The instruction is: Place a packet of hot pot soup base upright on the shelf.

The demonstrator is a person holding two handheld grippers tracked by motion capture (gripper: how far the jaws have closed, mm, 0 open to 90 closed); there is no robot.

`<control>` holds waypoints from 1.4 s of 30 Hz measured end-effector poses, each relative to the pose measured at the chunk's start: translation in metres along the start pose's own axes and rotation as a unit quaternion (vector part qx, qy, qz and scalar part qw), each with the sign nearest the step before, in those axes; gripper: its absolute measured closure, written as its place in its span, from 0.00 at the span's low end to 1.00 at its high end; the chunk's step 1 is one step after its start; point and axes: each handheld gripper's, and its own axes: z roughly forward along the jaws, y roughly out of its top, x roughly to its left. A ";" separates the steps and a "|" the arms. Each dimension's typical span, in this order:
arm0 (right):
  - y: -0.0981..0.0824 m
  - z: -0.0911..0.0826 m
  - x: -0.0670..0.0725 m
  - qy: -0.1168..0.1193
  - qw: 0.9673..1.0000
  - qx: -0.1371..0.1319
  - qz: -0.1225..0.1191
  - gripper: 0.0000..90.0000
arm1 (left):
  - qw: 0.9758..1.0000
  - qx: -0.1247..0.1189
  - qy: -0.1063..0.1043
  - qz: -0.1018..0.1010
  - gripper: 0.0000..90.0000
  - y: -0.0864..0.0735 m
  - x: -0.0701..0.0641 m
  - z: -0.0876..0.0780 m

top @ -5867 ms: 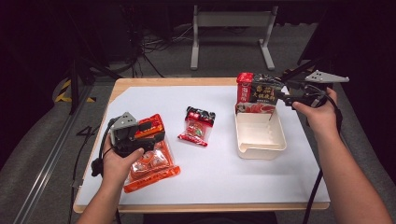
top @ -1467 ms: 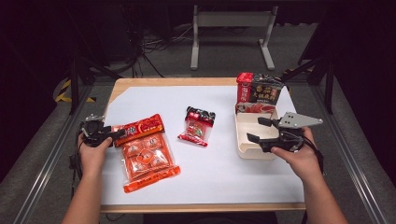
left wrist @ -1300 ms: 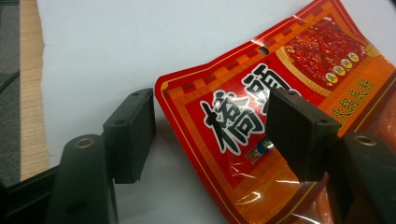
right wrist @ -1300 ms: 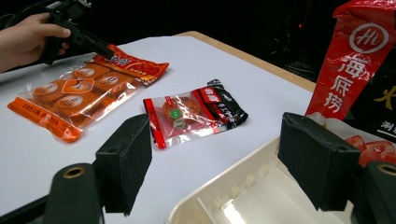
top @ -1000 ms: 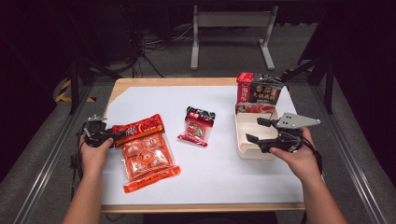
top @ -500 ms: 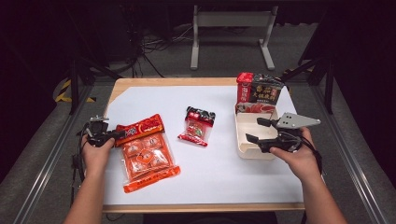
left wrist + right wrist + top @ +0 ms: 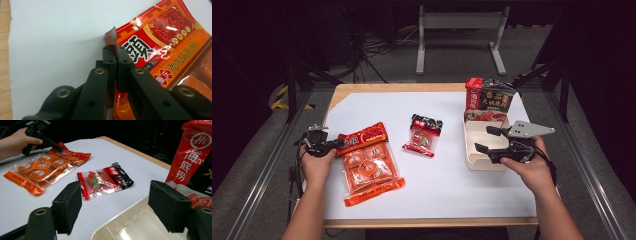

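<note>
Meanwhile, we see the cream tray [image 7: 475, 150] between our right gripper's [image 7: 482, 139] spread, closing jaws; left gripper [image 7: 333, 145] pinches the orange packet [image 7: 367, 162].

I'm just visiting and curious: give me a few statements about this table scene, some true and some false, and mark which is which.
1. The left gripper is shut on the top edge of the orange packet. True.
2. The right gripper holds the small red packet. False: its jaws stand open over the cream tray, with nothing between them.
3. The small red packet lies between the orange packet and the cream tray. True.
4. The cream tray sits at the table's left edge. False: it is at the right side, in front of the upright red and black packets.
</note>
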 end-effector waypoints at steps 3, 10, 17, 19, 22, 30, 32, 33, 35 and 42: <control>0.000 0.000 0.000 0.002 1.000 0.002 -0.003 0.40 | 1.000 -0.013 -0.004 -0.001 1.00 0.000 -0.001 -0.004; -0.002 -0.001 0.001 0.007 1.000 -0.009 -0.008 0.52 | 0.999 -0.043 -0.013 -0.001 1.00 0.004 -0.004 -0.014; -0.002 -0.005 0.000 0.009 1.000 -0.025 0.017 0.59 | 0.996 -0.078 -0.034 -0.011 1.00 0.006 -0.006 -0.028; -0.002 -0.004 0.001 0.018 0.999 -0.024 0.019 0.61 | 0.995 -0.087 -0.038 -0.009 1.00 0.008 -0.007 -0.034; -0.001 -0.003 0.004 0.016 1.000 -0.010 -0.002 0.62 | 0.994 -0.101 -0.041 -0.003 1.00 0.010 -0.011 -0.040; 0.000 -0.003 0.007 0.020 1.000 0.012 -0.012 0.68 | 0.990 -0.131 -0.048 0.016 1.00 0.016 -0.024 -0.058; 0.001 -0.003 0.008 0.022 1.000 0.014 -0.012 0.69 | 0.988 -0.142 -0.052 0.019 1.00 0.017 -0.027 -0.064; 0.002 -0.003 0.009 0.023 1.000 0.015 -0.010 0.69 | 0.988 -0.145 -0.053 0.023 1.00 0.018 -0.029 -0.067; 0.003 -0.003 0.010 0.025 1.000 0.014 -0.012 0.70 | 0.986 -0.155 -0.059 0.028 1.00 0.021 -0.033 -0.073; 0.008 -0.004 0.015 0.023 0.999 0.015 -0.018 0.72 | 0.980 -0.180 -0.066 0.062 1.00 0.029 -0.054 -0.092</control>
